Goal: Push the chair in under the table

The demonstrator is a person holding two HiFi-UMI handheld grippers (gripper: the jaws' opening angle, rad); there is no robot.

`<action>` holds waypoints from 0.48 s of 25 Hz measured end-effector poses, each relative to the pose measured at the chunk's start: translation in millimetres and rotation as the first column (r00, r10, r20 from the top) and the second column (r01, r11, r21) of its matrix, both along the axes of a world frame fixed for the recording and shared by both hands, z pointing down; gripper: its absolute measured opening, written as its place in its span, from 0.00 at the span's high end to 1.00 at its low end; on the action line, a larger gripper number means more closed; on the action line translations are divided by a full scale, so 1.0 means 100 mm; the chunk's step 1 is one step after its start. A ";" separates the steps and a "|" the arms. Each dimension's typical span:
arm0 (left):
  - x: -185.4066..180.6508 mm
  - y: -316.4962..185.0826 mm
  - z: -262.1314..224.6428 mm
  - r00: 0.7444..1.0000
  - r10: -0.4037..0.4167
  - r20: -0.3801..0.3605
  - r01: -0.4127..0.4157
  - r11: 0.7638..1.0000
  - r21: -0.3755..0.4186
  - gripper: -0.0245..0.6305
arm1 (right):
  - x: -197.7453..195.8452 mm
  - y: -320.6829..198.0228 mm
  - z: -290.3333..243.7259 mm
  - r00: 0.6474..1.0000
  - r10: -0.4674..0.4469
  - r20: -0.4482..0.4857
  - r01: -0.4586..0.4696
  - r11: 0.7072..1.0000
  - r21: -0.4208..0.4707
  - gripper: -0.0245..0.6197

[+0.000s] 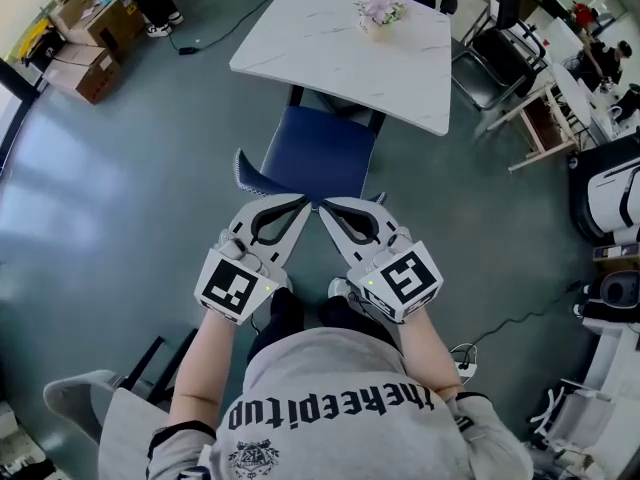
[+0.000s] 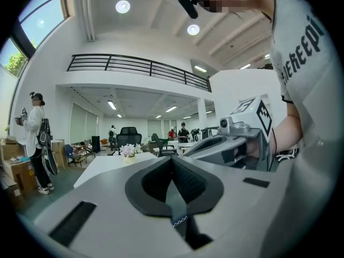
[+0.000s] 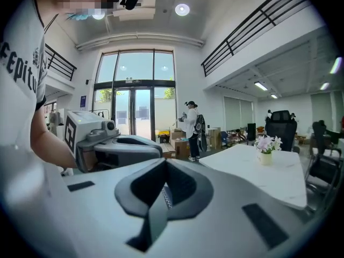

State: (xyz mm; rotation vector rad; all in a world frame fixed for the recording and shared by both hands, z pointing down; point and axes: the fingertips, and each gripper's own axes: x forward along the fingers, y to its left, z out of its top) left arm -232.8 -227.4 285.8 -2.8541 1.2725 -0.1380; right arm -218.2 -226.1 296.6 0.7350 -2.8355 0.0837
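Note:
The chair has a blue seat [image 1: 322, 150] that reaches partly under the white table [image 1: 300, 48], and its dark stitched backrest [image 1: 258, 180] faces me. Both grippers hover side by side just above the backrest's top edge, tips almost meeting. My left gripper [image 1: 304, 204] is shut, and so is my right gripper [image 1: 323, 207]. In the left gripper view the left gripper [image 2: 172, 161] has its pads together, and a strip of stitched chair fabric [image 2: 180, 219] shows through the gap behind them. The right gripper [image 3: 164, 164] looks the same, with stitched fabric [image 3: 166, 198] below it. Neither visibly clamps anything.
A small pot of flowers [image 1: 380, 10] stands on the table's far side. Cardboard boxes [image 1: 85, 68] lie at the far left, black chairs [image 1: 490, 68] and desks at the right. A cable [image 1: 505, 320] runs on the floor. A person [image 3: 191, 128] stands by the boxes.

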 end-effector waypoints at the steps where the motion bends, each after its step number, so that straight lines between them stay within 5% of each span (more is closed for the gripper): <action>1: 0.01 0.01 -0.02 1.000 -0.003 -0.004 0.003 1.000 0.004 0.94 | 0.01 0.01 -0.02 1.000 -0.001 0.007 0.001 1.000 0.003 0.95; 12: 0.00 0.16 -0.16 1.000 -0.004 0.013 0.003 0.999 0.053 0.94 | -0.01 0.09 -0.21 0.998 -0.004 0.062 0.003 1.000 0.020 0.95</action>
